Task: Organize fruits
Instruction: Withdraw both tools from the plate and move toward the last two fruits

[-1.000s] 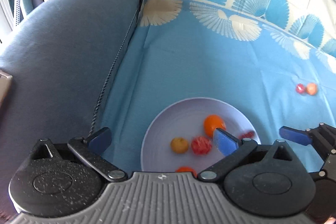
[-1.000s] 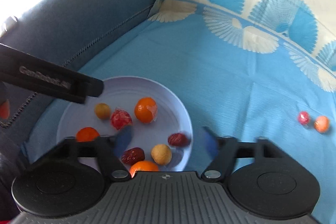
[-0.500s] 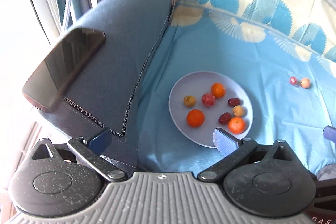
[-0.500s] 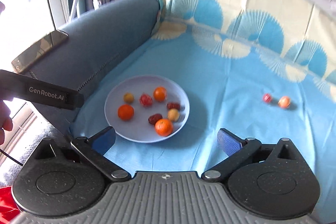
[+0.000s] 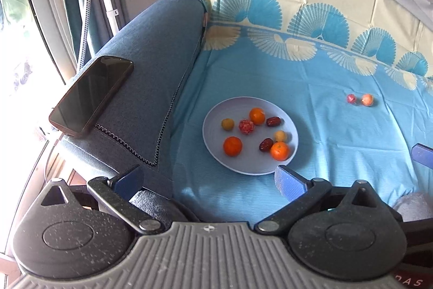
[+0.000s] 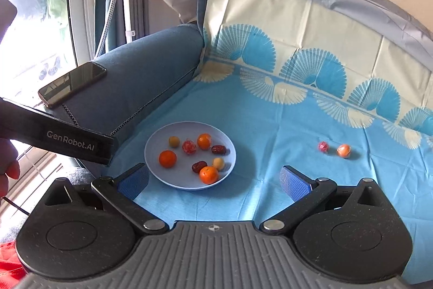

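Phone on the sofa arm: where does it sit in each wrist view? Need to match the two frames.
Left wrist: phone at left-centre, large, lying on the blue armrest.
Right wrist: phone at upper left, smaller, on the same armrest, above the other gripper's black body.
Shared landmark: the plate of fruit on the blue cloth, right of the armrest in both.
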Available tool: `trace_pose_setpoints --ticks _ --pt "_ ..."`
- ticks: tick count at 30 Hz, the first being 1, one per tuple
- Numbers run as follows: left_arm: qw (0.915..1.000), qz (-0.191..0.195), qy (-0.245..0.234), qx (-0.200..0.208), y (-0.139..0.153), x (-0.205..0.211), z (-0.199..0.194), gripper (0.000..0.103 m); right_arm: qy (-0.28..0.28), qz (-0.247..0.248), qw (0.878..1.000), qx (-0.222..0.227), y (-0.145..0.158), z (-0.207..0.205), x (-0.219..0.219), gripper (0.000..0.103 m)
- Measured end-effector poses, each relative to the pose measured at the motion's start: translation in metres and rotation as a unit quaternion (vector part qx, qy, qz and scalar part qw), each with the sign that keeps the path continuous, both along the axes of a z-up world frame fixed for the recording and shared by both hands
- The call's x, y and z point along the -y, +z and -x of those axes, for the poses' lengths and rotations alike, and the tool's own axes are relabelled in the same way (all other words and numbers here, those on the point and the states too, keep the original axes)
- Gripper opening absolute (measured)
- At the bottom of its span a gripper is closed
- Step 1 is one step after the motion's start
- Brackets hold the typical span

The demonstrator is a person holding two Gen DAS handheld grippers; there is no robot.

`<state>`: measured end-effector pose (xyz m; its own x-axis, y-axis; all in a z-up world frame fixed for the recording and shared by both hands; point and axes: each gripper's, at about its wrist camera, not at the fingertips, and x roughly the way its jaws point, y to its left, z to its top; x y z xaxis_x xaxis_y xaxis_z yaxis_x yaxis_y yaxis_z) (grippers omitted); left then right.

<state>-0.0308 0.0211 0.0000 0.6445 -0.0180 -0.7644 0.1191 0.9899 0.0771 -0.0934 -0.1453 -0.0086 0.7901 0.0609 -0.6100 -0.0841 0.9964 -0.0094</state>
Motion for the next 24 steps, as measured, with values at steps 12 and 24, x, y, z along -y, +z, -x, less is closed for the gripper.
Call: trace_pose_setpoints --ticks 12,24 --pt "0.9996 -0.007 -0.025 0.005 0.003 0.013 0.012 0.103 -0.018 -0.003 1.000 0.011 0.005 0.011 0.005 0.102" --pt "0.9997 -0.005 -0.022 0.001 0.003 0.009 0.009 0.103 -0.011 0.006 1.000 0.007 0.004 0.009 0.001 0.102"
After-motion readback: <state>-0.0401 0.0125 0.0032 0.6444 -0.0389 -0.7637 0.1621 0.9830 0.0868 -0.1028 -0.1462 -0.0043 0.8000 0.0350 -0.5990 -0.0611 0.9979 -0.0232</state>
